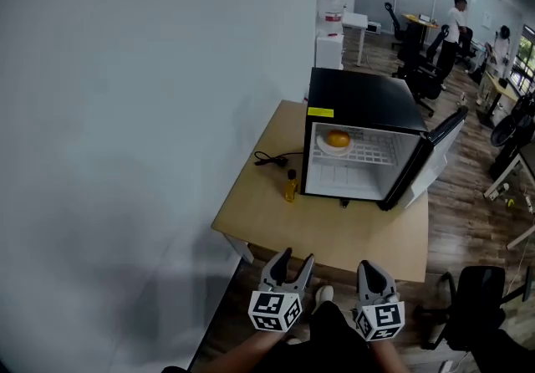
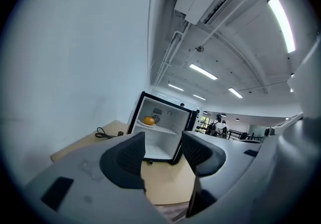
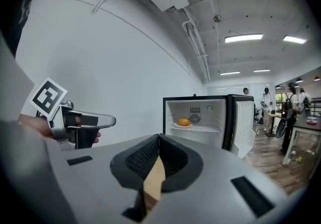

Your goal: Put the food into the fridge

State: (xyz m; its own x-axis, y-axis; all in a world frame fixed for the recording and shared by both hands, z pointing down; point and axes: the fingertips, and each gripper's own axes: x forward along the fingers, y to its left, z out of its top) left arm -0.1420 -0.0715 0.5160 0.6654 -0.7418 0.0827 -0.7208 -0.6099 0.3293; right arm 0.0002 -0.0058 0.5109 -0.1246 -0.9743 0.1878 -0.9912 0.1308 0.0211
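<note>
A black mini fridge stands on a wooden table with its door swung open to the right. On its upper wire shelf, a white plate carries an orange-coloured food item. The same fridge and food appear ahead in the left gripper view, and the right gripper view also shows the fridge and food. My left gripper hovers open and empty in front of the table's near edge. Beside it, my right gripper is shut with nothing in it.
A small yellow bottle and a black cable lie on the table left of the fridge. A white wall runs along the left. A black chair stands at the lower right. Desks, chairs and people fill the far room.
</note>
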